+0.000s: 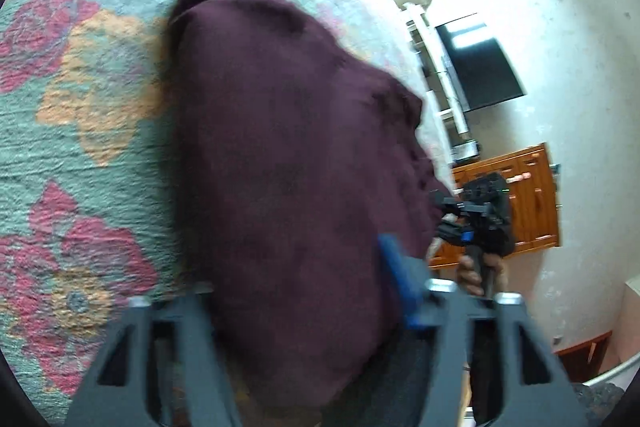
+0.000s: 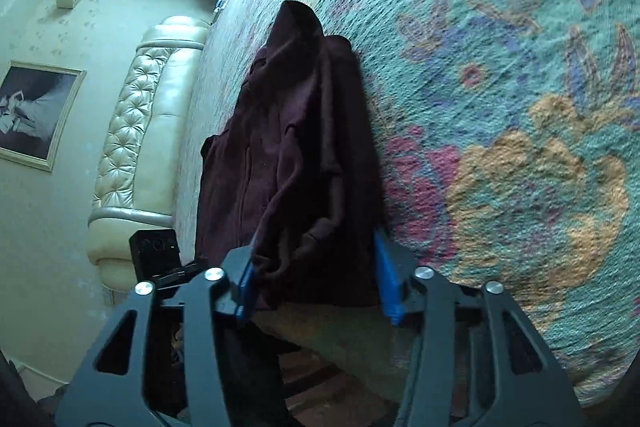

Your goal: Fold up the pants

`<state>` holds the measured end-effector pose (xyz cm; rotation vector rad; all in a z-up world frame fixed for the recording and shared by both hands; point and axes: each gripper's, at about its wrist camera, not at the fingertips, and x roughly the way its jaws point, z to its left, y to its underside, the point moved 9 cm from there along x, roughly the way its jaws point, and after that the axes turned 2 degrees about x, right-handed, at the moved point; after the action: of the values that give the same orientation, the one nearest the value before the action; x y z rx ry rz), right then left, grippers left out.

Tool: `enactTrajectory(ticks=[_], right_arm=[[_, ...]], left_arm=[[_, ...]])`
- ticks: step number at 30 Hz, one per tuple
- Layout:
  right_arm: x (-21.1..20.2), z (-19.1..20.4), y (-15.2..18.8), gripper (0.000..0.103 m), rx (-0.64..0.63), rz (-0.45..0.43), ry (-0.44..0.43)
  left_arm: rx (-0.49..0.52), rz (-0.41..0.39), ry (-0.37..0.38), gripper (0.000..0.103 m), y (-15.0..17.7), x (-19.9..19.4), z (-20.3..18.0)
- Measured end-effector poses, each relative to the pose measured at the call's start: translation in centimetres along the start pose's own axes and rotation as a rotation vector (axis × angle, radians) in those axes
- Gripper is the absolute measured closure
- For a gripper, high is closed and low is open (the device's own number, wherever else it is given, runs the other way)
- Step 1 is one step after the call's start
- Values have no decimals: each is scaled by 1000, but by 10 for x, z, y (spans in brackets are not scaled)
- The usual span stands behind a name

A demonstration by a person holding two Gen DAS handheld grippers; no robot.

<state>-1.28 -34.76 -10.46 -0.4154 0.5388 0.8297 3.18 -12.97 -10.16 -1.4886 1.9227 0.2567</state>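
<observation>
Pants [image 2: 304,155], maroon and bunched, lie on the bed [image 2: 520,147] near its edge, long axis running straight away from both claws. The right claw [image 2: 316,279] straddles the near end, blue pads pressing the bunched cloth; the left claw [image 1: 304,291] holds the same end, cloth filling its jaws.

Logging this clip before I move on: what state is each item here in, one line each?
pants: maroon, bunched lengthwise on the floral bedspread, not yet neatly folded.
right gripper: blue pads on both sides of the near end of the pants, seemingly gripping.
left gripper: fabric between fingers; grip unclear, blurred.
</observation>
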Motion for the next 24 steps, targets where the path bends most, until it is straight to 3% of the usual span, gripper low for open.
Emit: enactTrajectory(ticks=[2, 5, 8, 13, 24], right_arm=[[0, -1, 0, 64, -4, -5, -11], [-2, 3, 2, 68, -24, -23, -11], [-2, 11, 4, 69, -37, -42, -12], [8, 31, 6, 70, -53, -56, -33], [84, 87, 17, 71, -110, 48, -114]], left_arm=[[-10, 3, -9, 74, 1, -1, 4], [11, -10, -31, 81, -1, -7, 2], [54, -24, -76, 83, -3, -13, -5], [66, -53, -86, 84, -9, -30, -8], [14, -112, -172, 84, -2, -96, 40]])
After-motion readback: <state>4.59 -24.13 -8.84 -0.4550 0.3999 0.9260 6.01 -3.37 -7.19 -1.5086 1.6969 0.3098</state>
